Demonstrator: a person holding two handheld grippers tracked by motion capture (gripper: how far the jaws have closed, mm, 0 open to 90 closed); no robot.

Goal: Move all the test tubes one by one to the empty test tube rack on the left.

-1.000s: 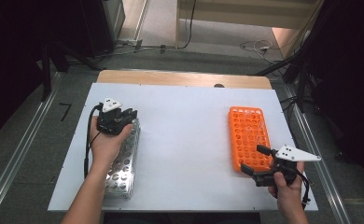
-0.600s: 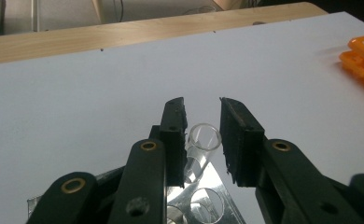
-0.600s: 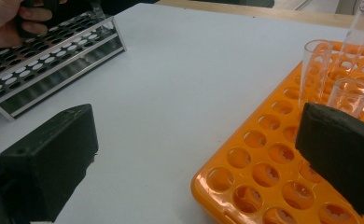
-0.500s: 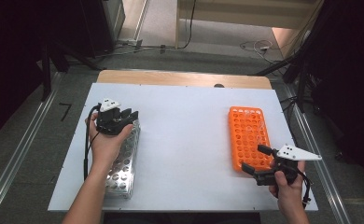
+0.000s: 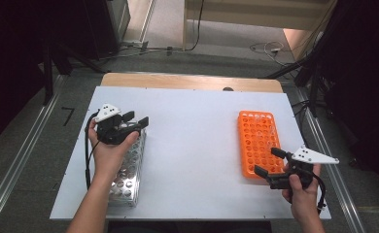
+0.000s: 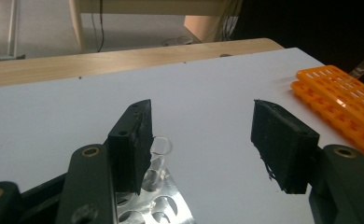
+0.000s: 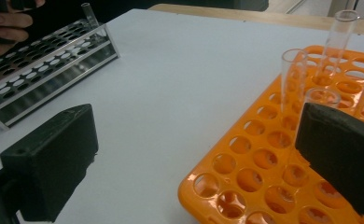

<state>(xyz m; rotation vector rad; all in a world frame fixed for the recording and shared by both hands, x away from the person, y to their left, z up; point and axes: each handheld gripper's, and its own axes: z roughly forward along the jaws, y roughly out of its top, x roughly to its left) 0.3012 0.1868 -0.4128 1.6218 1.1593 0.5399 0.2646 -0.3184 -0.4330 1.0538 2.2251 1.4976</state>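
The left gripper (image 5: 138, 120) had edged toward the far end of the metal rack (image 5: 127, 174) since a second earlier, jaws spread wide beside a clear tube (image 6: 159, 154) standing in that rack. The right gripper (image 5: 269, 161), jaws also wide and empty, hovered at the near end of the orange rack (image 5: 255, 141), where several glass tubes (image 7: 293, 79) stood upright.

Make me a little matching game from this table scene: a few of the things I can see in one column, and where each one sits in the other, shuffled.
Things:
1. orange rack
2. metal rack
3. left gripper
4. right gripper

Places or states:
A. open, at the near end of the orange rack
B. on the table's right side, holding several clear tubes
C. open, above the metal rack's far end
D. on the table's left side, under a hand

Pairs: 1-B, 2-D, 3-C, 4-A
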